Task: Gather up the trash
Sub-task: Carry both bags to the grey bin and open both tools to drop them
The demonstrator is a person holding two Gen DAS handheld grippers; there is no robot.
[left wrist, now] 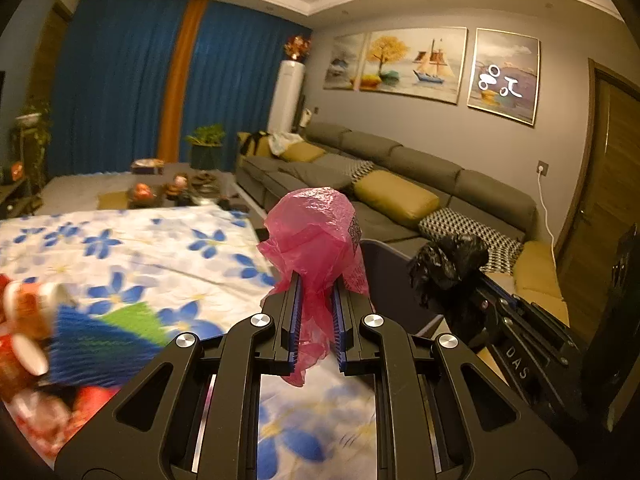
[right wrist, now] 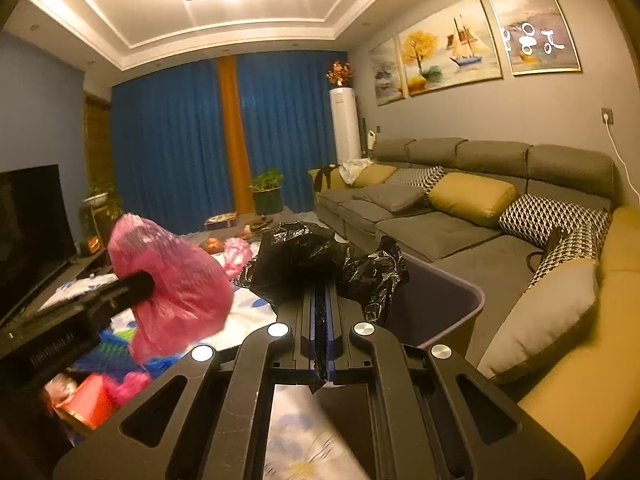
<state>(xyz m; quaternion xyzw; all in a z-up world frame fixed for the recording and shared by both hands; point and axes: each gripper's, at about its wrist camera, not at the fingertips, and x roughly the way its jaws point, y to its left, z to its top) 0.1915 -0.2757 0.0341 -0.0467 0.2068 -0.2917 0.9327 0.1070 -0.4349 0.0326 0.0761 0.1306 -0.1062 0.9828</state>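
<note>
Sofa: grey, long, along the right wall; no part in the step, just behind the bin.
Table cloth: white with blue flowers, to the left; more litter lying on it, red and blurred.
Bin: grey, open-topped, standing between table and sofa, just ahead of both grippers; likely the drop point.
Pink bag: crumpled plastic, held off the table, bulging above the fingertips, tail hanging down between the fingers.
Black bag: crumpled plastic, also held up, spilling forward near the bin's rim.
Left gripper: fingers nearly together, pinching the pink bag.
Right gripper: fingers pressed tight, black bag film trapped between them.
Step in hand, by judgement: carrying both bags to the bin.
Doing it well: keep both pinches firm until well over the opening, clear the rim, then release one at a time so loose film falls inside, not over the edge.
</note>
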